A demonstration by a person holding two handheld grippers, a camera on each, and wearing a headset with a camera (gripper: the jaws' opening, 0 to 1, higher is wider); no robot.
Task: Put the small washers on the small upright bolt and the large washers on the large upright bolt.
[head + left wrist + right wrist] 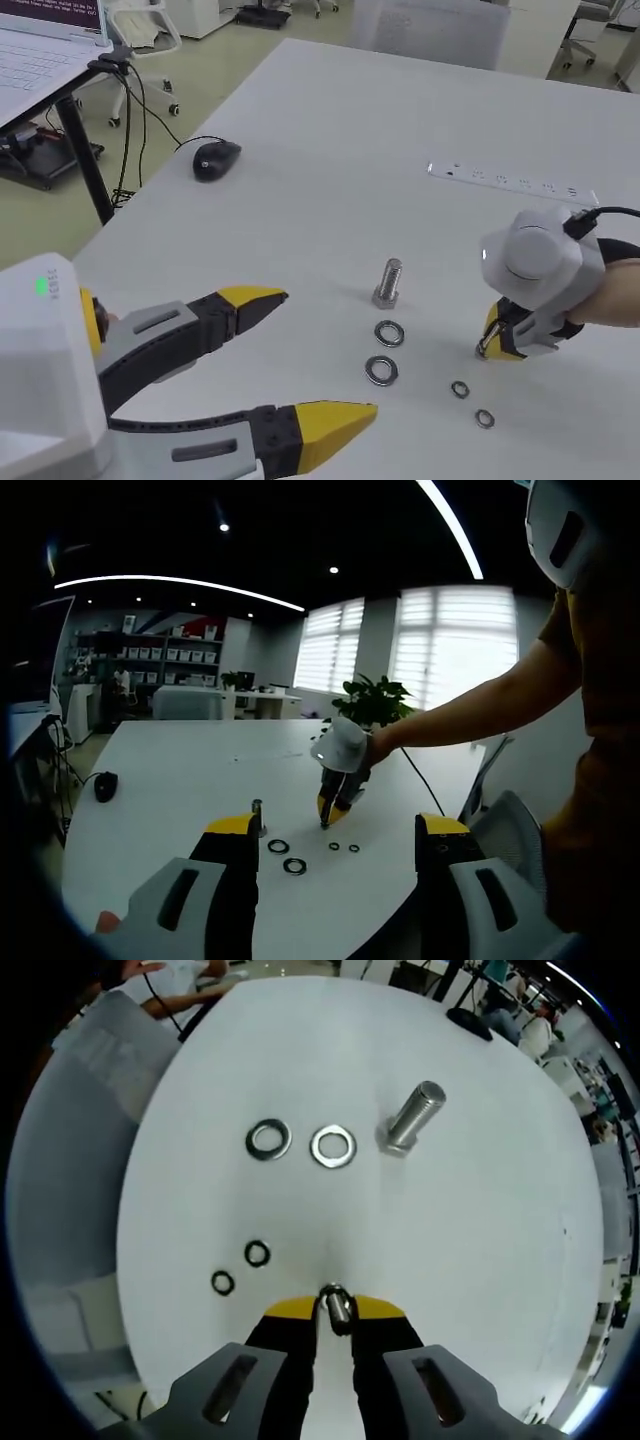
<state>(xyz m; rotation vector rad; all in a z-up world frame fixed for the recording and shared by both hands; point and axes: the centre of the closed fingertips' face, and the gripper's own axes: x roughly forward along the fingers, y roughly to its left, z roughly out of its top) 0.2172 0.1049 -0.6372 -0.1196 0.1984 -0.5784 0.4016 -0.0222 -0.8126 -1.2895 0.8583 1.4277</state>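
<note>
The large bolt (389, 283) stands upright on the white table, also the large bolt (410, 1118) in the right gripper view. Two large washers (389, 333) (381, 370) lie flat in front of it. Two small washers (460, 389) (485, 418) lie to their right, seen as small washers (257, 1253) (222, 1282). My right gripper (488, 347) points down at the table, shut on the small bolt (336, 1306), whose head shows between the yellow tips. My left gripper (300, 360) hovers open at the near left, holding nothing.
A black mouse (215, 158) lies at the table's far left. A white power strip (512, 183) lies at the far right. A laptop (40, 45) sits on a stand left of the table, with cables hanging. Office chairs stand beyond.
</note>
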